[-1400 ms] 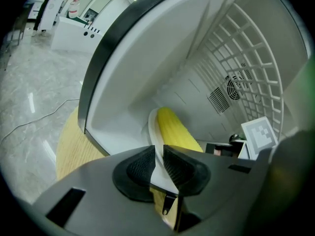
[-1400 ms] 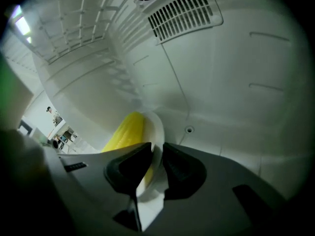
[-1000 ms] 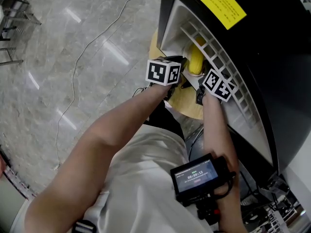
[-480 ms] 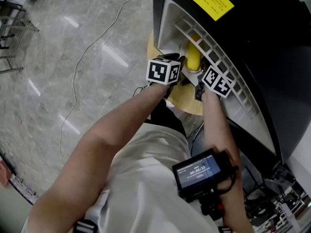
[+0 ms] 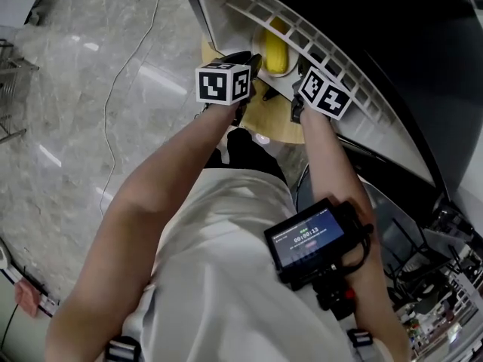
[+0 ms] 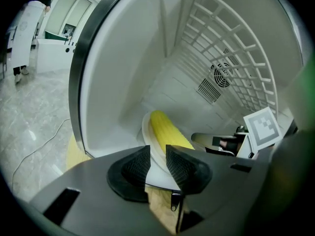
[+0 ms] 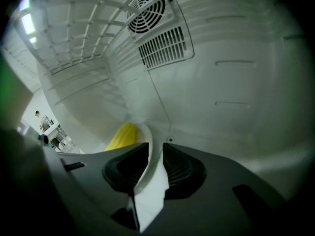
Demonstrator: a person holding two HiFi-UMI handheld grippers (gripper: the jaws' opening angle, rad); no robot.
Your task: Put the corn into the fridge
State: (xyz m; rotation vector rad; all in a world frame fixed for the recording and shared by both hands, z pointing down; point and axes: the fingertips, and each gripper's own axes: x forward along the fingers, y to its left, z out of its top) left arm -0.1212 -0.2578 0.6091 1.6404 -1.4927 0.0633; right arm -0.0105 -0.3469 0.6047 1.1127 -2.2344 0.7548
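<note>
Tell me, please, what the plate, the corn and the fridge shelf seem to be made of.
The plate: smooth white with a thin rim, likely ceramic or hard plastic; I cannot tell which. The corn: even yellow with faint rows of kernels and a slight sheen, real or a plastic model. The shelf: a white grid of thin bars, probably coated wire or moulded plastic.

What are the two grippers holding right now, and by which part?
A round white plate carrying a yellow corn cob. The left gripper and the right gripper each clamp its thin rim.
</note>
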